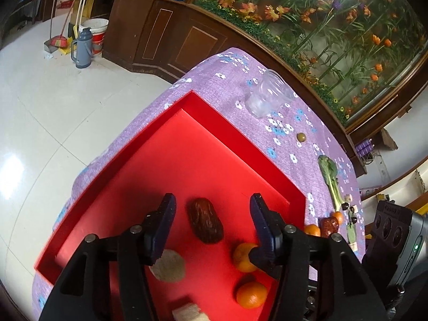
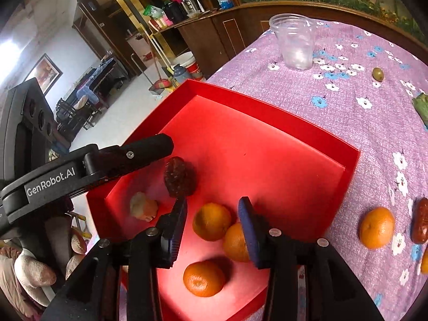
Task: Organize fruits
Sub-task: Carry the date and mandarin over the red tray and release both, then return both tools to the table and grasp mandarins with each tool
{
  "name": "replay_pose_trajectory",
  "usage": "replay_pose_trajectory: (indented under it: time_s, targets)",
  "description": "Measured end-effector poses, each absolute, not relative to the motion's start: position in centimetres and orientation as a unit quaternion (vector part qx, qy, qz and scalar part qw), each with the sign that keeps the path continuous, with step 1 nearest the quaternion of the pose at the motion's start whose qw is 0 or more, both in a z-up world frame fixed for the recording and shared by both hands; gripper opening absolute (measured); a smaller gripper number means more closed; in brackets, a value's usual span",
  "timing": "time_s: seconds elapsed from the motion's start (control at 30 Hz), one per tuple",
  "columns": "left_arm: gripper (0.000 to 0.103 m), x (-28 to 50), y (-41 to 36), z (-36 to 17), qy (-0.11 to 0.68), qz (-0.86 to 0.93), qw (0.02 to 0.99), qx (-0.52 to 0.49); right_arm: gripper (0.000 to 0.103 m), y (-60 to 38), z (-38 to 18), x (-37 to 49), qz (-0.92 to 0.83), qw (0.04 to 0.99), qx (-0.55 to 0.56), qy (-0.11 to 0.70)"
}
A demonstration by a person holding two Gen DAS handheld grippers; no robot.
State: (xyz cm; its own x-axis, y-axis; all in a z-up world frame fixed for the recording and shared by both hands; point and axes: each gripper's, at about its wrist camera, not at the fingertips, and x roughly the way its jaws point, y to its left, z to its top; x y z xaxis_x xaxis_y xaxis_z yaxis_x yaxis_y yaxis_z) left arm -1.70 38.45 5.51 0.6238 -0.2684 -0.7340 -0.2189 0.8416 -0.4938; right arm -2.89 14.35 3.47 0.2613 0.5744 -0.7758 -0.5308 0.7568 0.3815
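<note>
- The red tray (image 1: 112, 187) sits on a purple flowered cloth (image 1: 235, 85), and both claws hang over its near end.
- The left gripper (image 1: 212, 208) stands spread, its pads clear of everything; a dark red date (image 1: 204, 220) lies on the tray floor between the fingers, touched by neither.
- In the left wrist view, a pale round piece (image 1: 168, 266) lies by the left finger, and another pale piece (image 1: 190, 313) shows at the bottom edge.
- The right gripper (image 2: 212, 212) is also spread, pinching nothing. One tangerine (image 2: 211, 221) lies loose between its fingers.
- A second tangerine (image 2: 236, 242) touches the first and sits partly behind the right finger; whether that pad touches it I cannot tell.
- A third tangerine (image 2: 203, 278) lies nearer the camera, apart from the other two.
- From the right wrist view, the date (image 2: 178, 176) rests just under the left gripper's finger (image 2: 144, 152), with a pale lump (image 2: 143, 208) near the tray's left wall.
- Still outside the tray on the cloth: a tangerine (image 2: 377, 227) with a second date (image 2: 420, 220) just beside it, a small green fruit (image 2: 377, 74) farther off, and a leafy green (image 1: 330, 179) near the right edge.
- An empty clear cup (image 2: 294, 41) stands upright beyond the tray.
- A gloved hand (image 2: 34, 271) shows at the lower left of the right wrist view.
</note>
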Motion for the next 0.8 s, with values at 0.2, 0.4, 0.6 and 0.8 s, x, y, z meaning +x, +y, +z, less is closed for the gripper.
replay_pose_trajectory:
  time_s: [0.2,0.4,0.6,0.8]
  targets:
    - [0.06,-2.8,37.6,5.8,0.437,-0.024,0.846,-0.306,0.048,13.1,4.1,-4.1,0.344,0.798,0.029,0.493]
    - [0.064,-4.3,36.3,6.5,0.432,-0.037,0.841,-0.324,0.048,11.2,4.4,-5.0,0.336,0.804,0.043,0.49]
    - [0.066,-5.7,34.3,7.0,0.432,-0.05,0.839,-0.328,0.05,7.8,4.4,-6.1,0.324,0.808,0.062,0.488]
    - [0.067,-6.7,31.7,7.7,0.435,-0.063,0.842,-0.313,0.052,1.4,4.4,-7.8,0.296,0.822,0.081,0.481]
